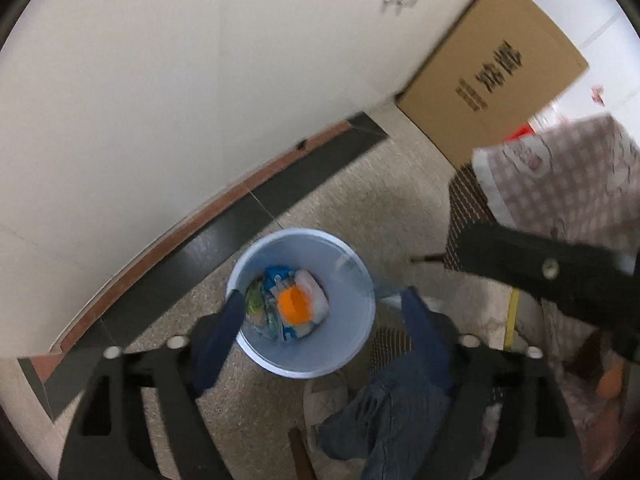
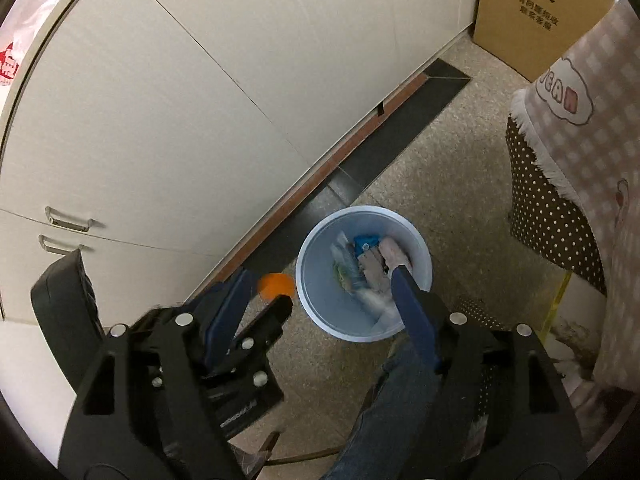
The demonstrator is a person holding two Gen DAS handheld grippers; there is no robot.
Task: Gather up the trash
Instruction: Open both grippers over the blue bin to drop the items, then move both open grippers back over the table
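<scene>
Left gripper (image 1: pixel 324 312): jaws wide, holding nothing, above the bin.
Right gripper (image 2: pixel 324 300): jaws wide, nothing between them.
Bin (image 1: pixel 352 344): pale blue, on the speckled floor (image 1: pixel 392 208), 6 o'clock of the cabinet (image 1: pixel 160 80).
Trash: orange piece (image 1: pixel 295 305) atop wrappers (image 1: pixel 276 280) inside the bin.
Cardboard box (image 1: pixel 492 68): 1 o'clock of the bin.

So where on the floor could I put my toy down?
The speckled floor lies bare between the dark baseboard strip, the brown cardboard box and the polka-dot seat. There is also a bare patch between the strip and the pale blue round bin. Inside the bin it is crowded with wrappers, and a jeans leg fills the near side.
</scene>
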